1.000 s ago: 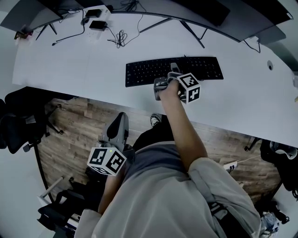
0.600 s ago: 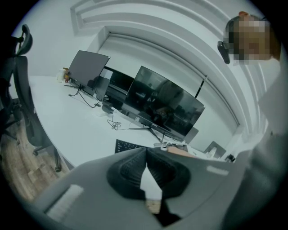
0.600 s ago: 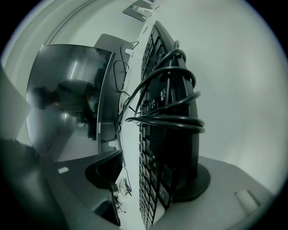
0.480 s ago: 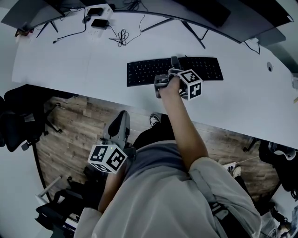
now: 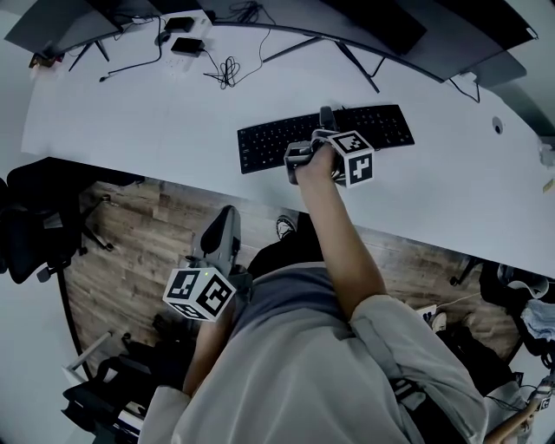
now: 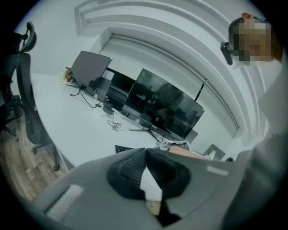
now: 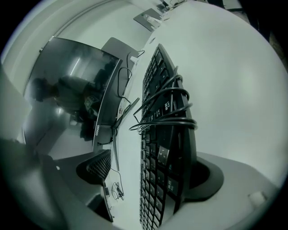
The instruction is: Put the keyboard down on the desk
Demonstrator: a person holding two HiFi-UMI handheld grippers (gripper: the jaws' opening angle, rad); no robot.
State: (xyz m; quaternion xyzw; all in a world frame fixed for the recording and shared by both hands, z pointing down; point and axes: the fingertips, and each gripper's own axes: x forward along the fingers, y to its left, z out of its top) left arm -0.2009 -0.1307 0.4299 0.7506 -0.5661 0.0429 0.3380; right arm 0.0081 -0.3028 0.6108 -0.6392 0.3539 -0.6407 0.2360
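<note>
The black keyboard (image 5: 277,139) lies flat on the white desk (image 5: 130,104), and its cable (image 7: 166,110) is wound around its middle. My right gripper (image 5: 323,121) is at the keyboard's near edge with its jaws opening. In the right gripper view the keyboard (image 7: 157,134) stands between them. The left pad (image 7: 100,165) is well clear of it, and the other jaw lies behind its underside. My left gripper (image 5: 222,227) hangs below the desk's edge by the person's side. Its pads (image 6: 135,173) meet with nothing between them.
Dark monitors (image 5: 381,22) on stands line the desk's far edge. Loose cables (image 5: 227,69) and a power strip (image 5: 182,43) lie at the back left. A black office chair (image 5: 35,225) stands on the wooden floor to the left.
The keyboard lies a little more slanted on the desk, its left end nearer the front edge. The right gripper stays at its near edge. The left gripper has barely moved.
</note>
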